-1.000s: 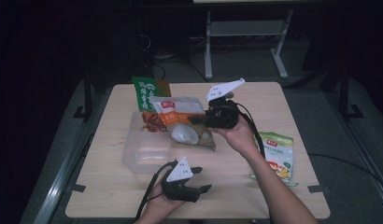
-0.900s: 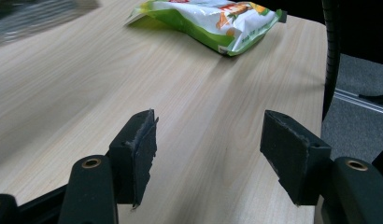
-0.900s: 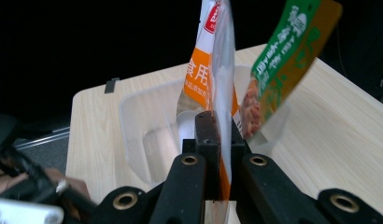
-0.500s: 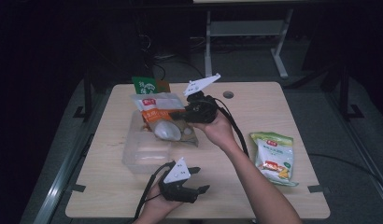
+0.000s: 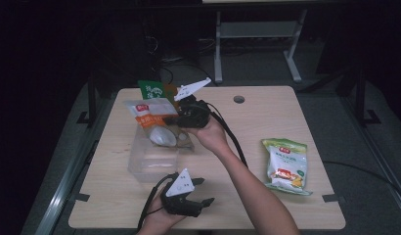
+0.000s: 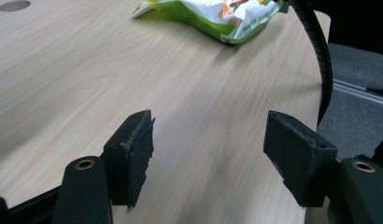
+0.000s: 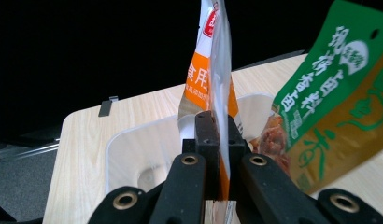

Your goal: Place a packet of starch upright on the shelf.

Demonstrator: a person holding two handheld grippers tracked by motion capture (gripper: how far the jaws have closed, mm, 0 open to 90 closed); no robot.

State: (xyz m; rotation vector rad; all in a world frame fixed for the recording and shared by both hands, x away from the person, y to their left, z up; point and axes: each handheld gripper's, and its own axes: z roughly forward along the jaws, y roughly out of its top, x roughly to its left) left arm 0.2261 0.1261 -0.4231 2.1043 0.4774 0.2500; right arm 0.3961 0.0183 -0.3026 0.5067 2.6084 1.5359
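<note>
1. A light wooden table (image 5: 286, 117) is carrying everything here.
2. A clear plastic tub (image 5: 150, 157) is sitting on the table's left half; it serves as the landmark below.
3. A green snack bag (image 5: 285, 164) is lying flat, well apart to the right of the tub.
4. A green and brown pouch (image 5: 153, 90) is standing just behind the tub.
5. An orange and white food packet (image 5: 152, 117) is hanging over the tub's far end, a pale lump showing in its clear lower part.
6. The right gripper (image 5: 181, 119) is clamping that packet's edge.
7. The left gripper (image 5: 201, 193) is resting just in front of the tub, its jaws spread with nothing between them, having just been opening.
</note>
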